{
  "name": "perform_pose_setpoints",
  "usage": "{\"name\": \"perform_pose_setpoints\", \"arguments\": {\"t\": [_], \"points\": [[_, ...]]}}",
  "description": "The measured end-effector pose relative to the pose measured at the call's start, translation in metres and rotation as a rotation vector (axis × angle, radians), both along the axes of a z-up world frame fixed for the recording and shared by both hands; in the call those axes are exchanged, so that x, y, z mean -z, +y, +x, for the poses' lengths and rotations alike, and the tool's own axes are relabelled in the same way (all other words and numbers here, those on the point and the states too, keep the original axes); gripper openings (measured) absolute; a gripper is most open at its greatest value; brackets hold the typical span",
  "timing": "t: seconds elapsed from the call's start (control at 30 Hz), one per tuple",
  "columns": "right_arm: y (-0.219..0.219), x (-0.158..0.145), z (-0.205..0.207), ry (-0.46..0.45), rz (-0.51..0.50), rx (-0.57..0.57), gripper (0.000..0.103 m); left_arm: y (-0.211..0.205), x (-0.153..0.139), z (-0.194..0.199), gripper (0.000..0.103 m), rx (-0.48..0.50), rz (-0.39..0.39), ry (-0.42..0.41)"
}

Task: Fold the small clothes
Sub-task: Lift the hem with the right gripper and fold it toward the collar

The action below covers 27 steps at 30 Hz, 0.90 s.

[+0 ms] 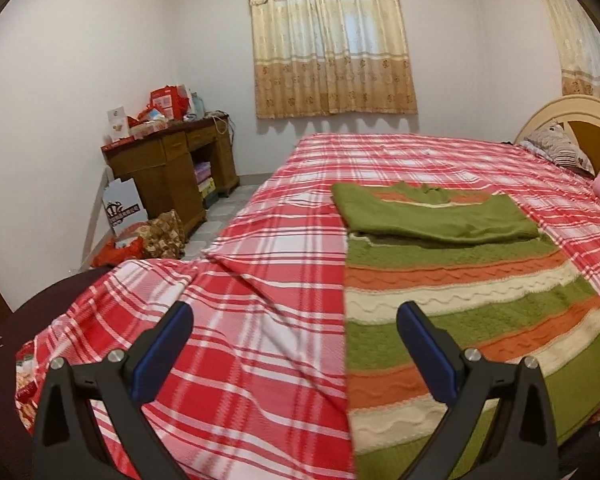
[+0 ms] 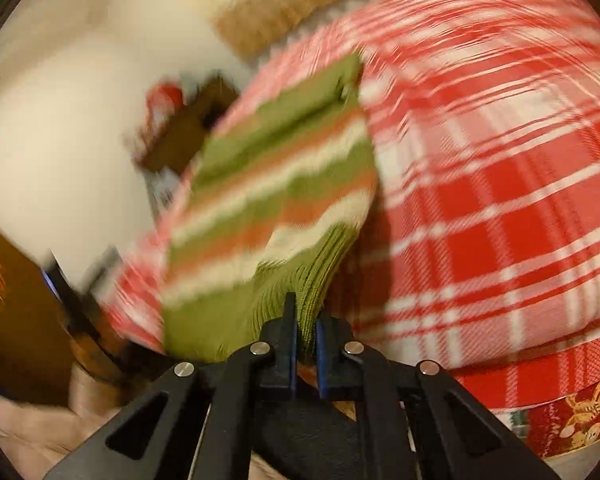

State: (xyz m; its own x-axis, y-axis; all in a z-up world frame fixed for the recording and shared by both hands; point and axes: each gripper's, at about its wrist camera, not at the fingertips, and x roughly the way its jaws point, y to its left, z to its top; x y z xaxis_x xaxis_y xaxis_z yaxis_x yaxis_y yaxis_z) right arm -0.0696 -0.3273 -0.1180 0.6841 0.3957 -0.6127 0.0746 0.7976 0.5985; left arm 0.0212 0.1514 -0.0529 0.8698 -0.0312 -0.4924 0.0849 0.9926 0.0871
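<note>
A green, orange and cream striped knit sweater (image 1: 460,292) lies on the bed, with a green sleeve folded across its upper part. My left gripper (image 1: 294,320) is open and empty, held above the sweater's left edge. My right gripper (image 2: 306,320) is shut on the sweater's green ribbed hem (image 2: 316,292) and lifts that corner; this view is motion-blurred. The sweater (image 2: 276,184) stretches away from the jaws over the bed.
The bed has a red and white plaid sheet (image 1: 268,264). A wooden desk (image 1: 172,172) with clutter stands at the far left wall. Bags lie on the floor by it. A headboard (image 1: 576,120), pillow and a pink item are at the right.
</note>
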Motion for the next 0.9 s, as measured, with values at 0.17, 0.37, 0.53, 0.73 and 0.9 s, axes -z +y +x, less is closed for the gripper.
{"name": "perform_pose_setpoints", "arguments": {"t": [0.17,0.37,0.53,0.73,0.9], "points": [[0.012,0.011,0.010,0.041,0.002,-0.024,0.006,0.004,0.015,0.009,0.103,0.003,0.021,0.069],[0.019,-0.007,0.035,0.013,0.081,-0.082,0.007,-0.005,0.017,0.012,0.103,0.036,0.025,0.072],[0.013,-0.018,0.086,-0.012,0.107,-0.091,0.006,-0.017,0.014,0.028,0.103,0.054,0.004,0.078],[-0.005,-0.003,0.164,0.011,0.108,0.000,0.006,-0.010,0.007,0.042,0.103,0.064,-0.003,0.100],[-0.009,0.030,0.198,0.076,0.067,0.051,0.006,0.018,0.005,0.036,0.103,0.147,-0.018,0.155]]}}
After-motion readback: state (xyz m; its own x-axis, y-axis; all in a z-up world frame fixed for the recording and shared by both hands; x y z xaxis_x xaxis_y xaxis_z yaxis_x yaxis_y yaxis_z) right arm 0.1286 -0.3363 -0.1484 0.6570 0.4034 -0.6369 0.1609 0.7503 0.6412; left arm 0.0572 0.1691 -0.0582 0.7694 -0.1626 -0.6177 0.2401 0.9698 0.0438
